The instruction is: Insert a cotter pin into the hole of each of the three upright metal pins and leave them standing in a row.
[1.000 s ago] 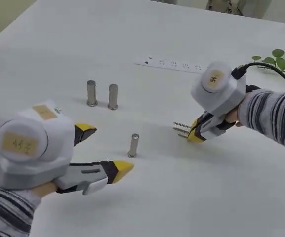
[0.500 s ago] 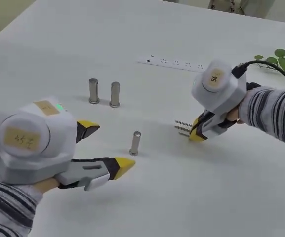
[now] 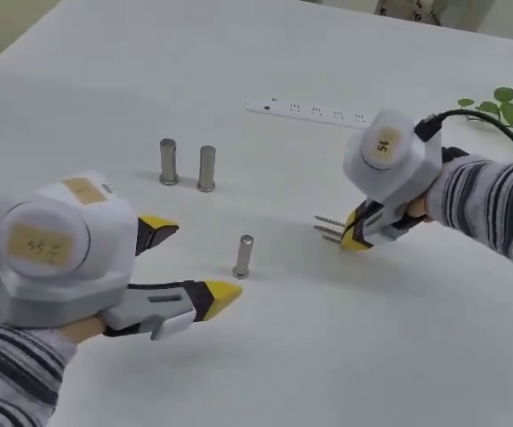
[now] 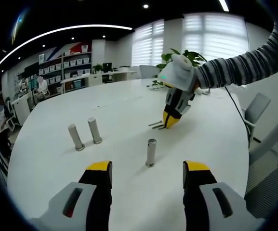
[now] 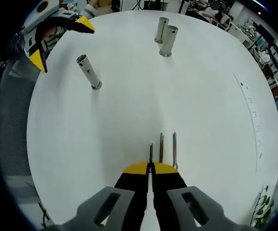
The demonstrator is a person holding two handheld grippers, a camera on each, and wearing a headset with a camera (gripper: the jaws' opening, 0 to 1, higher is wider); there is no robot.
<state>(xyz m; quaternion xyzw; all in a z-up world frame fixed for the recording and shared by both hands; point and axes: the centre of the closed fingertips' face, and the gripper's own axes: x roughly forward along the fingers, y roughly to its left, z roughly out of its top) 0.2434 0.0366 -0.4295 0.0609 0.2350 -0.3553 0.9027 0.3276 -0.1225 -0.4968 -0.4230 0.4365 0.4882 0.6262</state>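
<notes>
Power strip point(image 3: 308, 112) lies beyond upright pins point(image 3: 206, 169).

White power strip point(image 3: 309, 112) on white table point(image 3: 105, 62), leafy plant point(image 3: 502, 96) beyond

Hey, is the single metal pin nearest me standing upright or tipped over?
Upright. The single metal pin stands on its wider base on the white table, top end up, touching nothing.
</notes>
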